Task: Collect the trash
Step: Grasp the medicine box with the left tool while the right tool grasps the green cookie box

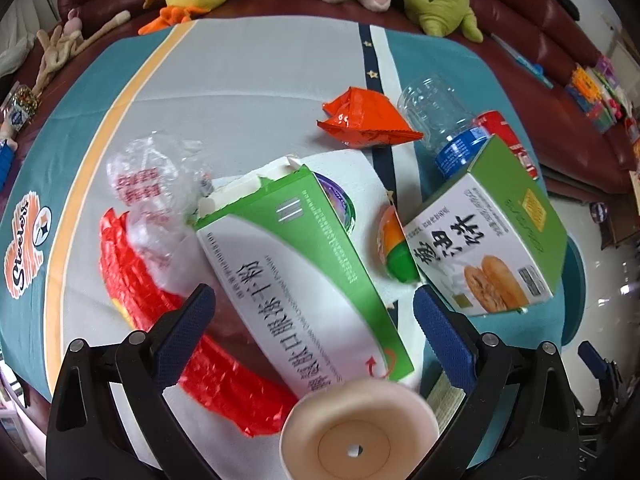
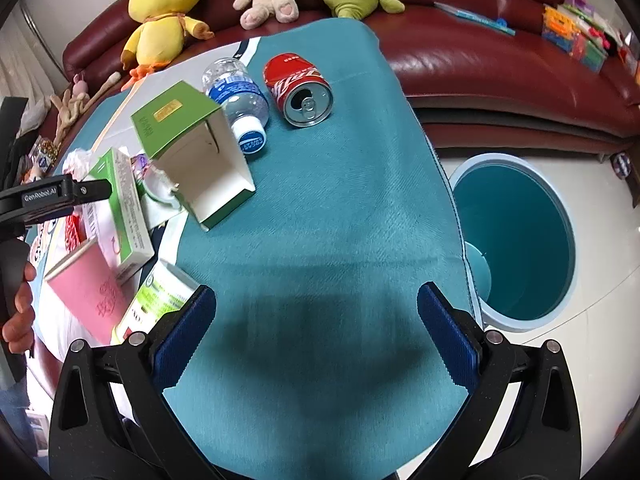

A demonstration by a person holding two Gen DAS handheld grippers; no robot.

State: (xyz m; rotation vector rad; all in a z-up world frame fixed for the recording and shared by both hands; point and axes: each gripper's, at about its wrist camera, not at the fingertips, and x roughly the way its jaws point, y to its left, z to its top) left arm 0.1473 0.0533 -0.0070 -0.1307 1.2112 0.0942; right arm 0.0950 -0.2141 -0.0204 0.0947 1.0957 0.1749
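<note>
Trash lies on a teal and grey tablecloth (image 1: 248, 92). My left gripper (image 1: 314, 316) is open above a long green and white box (image 1: 296, 264), with a paper cup (image 1: 356, 436) just below the jaws. Around it lie a red wrapper (image 1: 200, 360), a clear plastic bag (image 1: 156, 196), an orange snack bag (image 1: 368, 120), a green pastry box (image 1: 488, 240) and a clear bottle (image 1: 444, 124). My right gripper (image 2: 316, 332) is open and empty above bare teal cloth (image 2: 320, 220). A red can (image 2: 300, 88), the bottle (image 2: 240, 100) and the pastry box (image 2: 192, 152) lie ahead of it.
A teal bin (image 2: 520, 240) stands open on the floor, right of the table. A dark red sofa (image 2: 480, 52) with plush toys (image 2: 160, 12) runs behind the table. The left gripper and the hand holding it (image 2: 20, 312) show at the left of the right wrist view.
</note>
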